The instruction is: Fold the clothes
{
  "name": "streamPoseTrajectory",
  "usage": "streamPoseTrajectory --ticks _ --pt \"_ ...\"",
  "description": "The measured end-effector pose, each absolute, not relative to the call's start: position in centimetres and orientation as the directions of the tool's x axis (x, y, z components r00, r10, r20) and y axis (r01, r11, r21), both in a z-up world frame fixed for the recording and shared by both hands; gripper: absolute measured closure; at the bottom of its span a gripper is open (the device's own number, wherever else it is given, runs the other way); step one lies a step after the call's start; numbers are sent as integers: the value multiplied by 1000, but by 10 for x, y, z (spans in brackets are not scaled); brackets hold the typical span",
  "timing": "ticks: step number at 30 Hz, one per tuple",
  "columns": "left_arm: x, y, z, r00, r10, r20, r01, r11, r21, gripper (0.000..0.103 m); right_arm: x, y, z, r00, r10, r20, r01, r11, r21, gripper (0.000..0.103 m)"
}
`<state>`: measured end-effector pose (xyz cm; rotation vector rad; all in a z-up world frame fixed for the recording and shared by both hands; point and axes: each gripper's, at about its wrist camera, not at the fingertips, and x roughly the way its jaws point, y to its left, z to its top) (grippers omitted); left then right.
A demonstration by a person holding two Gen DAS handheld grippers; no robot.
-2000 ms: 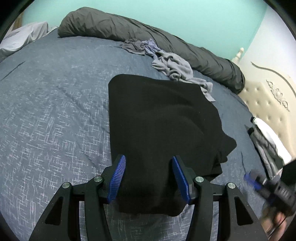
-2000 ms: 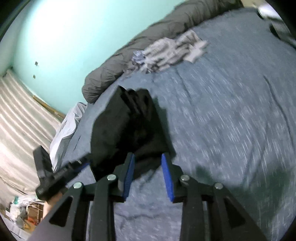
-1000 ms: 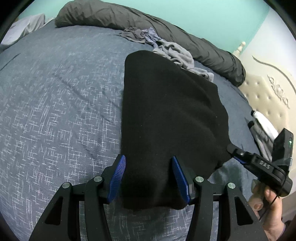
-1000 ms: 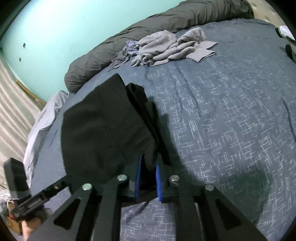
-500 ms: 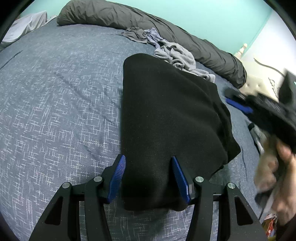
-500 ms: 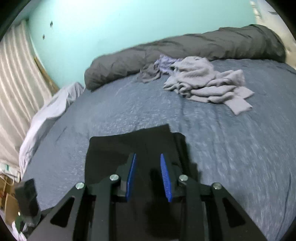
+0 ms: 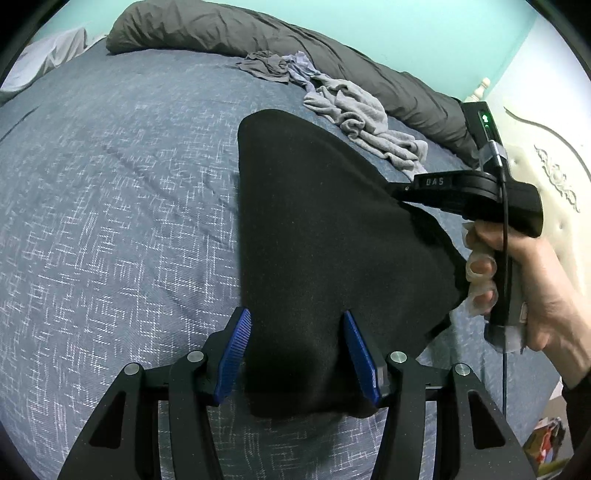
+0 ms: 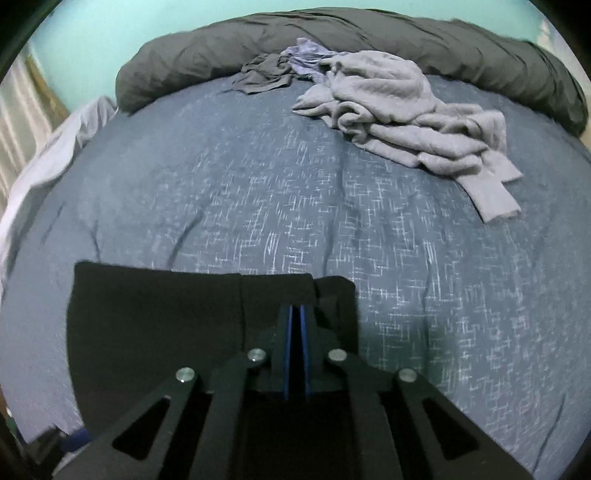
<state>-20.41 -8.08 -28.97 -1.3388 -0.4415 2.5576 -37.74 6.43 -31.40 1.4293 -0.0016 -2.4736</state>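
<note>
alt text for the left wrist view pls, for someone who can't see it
A black garment lies on a blue patterned bedspread, its near end between the open blue fingers of the left claw. At the right, a hand holds the right claw against the garment's far edge. A grey clothes pile and a dark rolled duvet lie beyond.
</note>
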Motion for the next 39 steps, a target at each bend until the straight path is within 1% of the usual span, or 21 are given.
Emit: streamPoseTrajectory --ticks 2,4,9,11,14,17,19,21,23,24,27,28,30,32,37,39 --pt "-204 -81 -290 -560 327 -761 -53 -931 -362 46 -377 68 -308 -467 -241 -851 240 -961 140 99" --pt "-204 -81 -290 -558 330 -762 -48 -929 -367 46 -369 76 -293 -511 -247 -823 224 -963 150 99" --pt "-205 -83 -291 -556 336 -760 -36 -923 -382 46 -312 76 -264 -574 -328 -750 305 -936 176 99" --pt "-205 -83 -291 -556 336 -761 -34 -923 -383 46 -291 75 -267 -562 -364 -743 313 -925 216 99" --pt "-204 -84 -291 -554 341 -760 -31 -920 -391 46 -272 70 -289 -539 -360 -761 302 -926 224 99" --pt "-204 -86 -292 -549 351 -758 -30 -915 -402 46 -272 66 -310 -518 -341 -784 292 -932 213 100" --pt "-203 -89 -290 -551 357 -754 -28 -911 -411 46 -275 67 -311 -521 -343 -781 286 -933 219 102" --pt "-201 -95 -286 -564 352 -747 -20 -910 -414 46 -273 74 -299 -540 -381 -751 271 -923 273 102" --pt "-197 -102 -280 -580 344 -738 -11 -910 -415 46 -262 85 -285 -567 -393 -724 245 -920 307 98" --pt "-194 -108 -277 -589 339 -733 -3 -908 -418 46 -254 91 -280 -577 -406 -709 231 -914 334 98" --pt "-185 -122 -272 -609 327 -723 21 -904 -426 46 -223 103 -276 -580 -448 -680 203 -888 412 97" --pt "-181 -127 -271 -616 322 -719 30 -903 -429 46 -213 106 -278 -575 -458 -678 195 -882 430 95" --pt "-173 -134 -269 -625 312 -716 45 -900 -433 46 -198 105 -287 -549 -478 -686 181 -869 460 89" --pt "-165 -142 -268 -632 305 -712 60 -897 -438 46 -189 100 -295 -525 -497 -691 172 -857 486 77" --pt "-148 -159 -267 -645 281 -710 88 -896 -435 46 -182 78 -315 -474 -542 -694 161 -828 537 67" --pt "-143 -164 -268 -648 276 -710 99 -894 -437 46 -179 69 -323 -453 -560 -694 155 -816 557 66"
